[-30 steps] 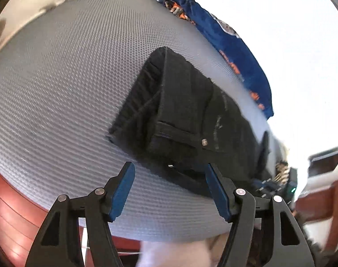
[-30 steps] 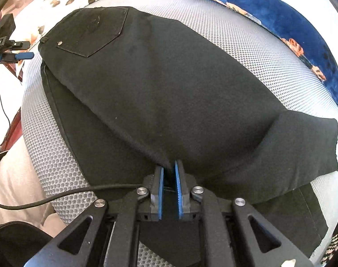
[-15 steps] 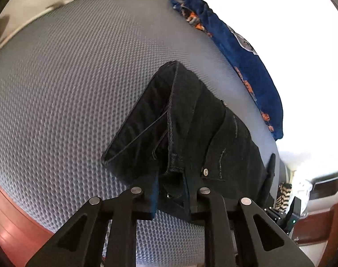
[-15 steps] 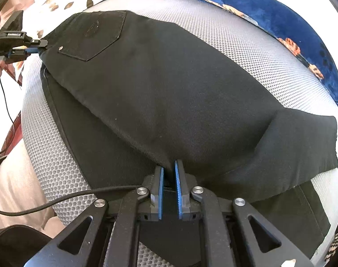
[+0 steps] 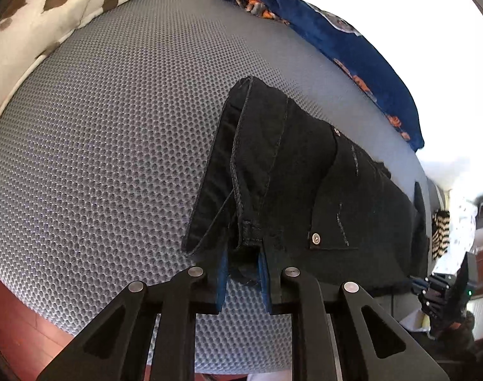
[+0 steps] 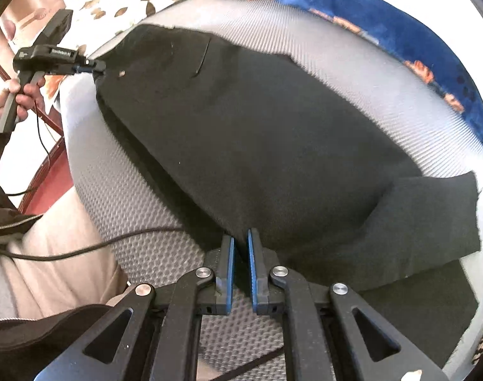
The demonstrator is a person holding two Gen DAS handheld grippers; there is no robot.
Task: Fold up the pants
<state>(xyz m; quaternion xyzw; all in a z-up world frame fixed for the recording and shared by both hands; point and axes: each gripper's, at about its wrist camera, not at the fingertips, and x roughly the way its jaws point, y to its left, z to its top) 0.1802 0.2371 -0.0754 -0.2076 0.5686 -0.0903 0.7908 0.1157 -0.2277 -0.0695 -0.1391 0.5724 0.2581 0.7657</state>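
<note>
Item: black pants (image 6: 257, 146), laid across a grey mesh cushion (image 5: 108, 146). Waistband end is toward the left gripper (image 5: 241, 270); legs run toward the right gripper (image 6: 239, 254).

Left gripper: a second ago the jaws stood wide and clear of the cloth; they have since been closed narrow on the waistband corner, next to the rivet (image 5: 316, 238), and the cloth is now pinched between the blue pads (image 5: 223, 270). In the right wrist view the same gripper is seen at the far corner of the pants, held by a hand (image 6: 11, 101).

Right gripper: jaws narrow, as before, with the near fold edge of the pants between the pads. This edge is now seen lifted off the cushion, where half a second ago it lay lower; the picture is blurred.

Other contents: a blue patterned cloth (image 5: 352, 50) along the far edge of the cushion; a leaf-print pillow (image 5: 47, 12) beyond it.

Meaning for the task: both ends are judged to be gripped, so the pants are ready to be raised and folded over. A further fold is not yet made.
</note>
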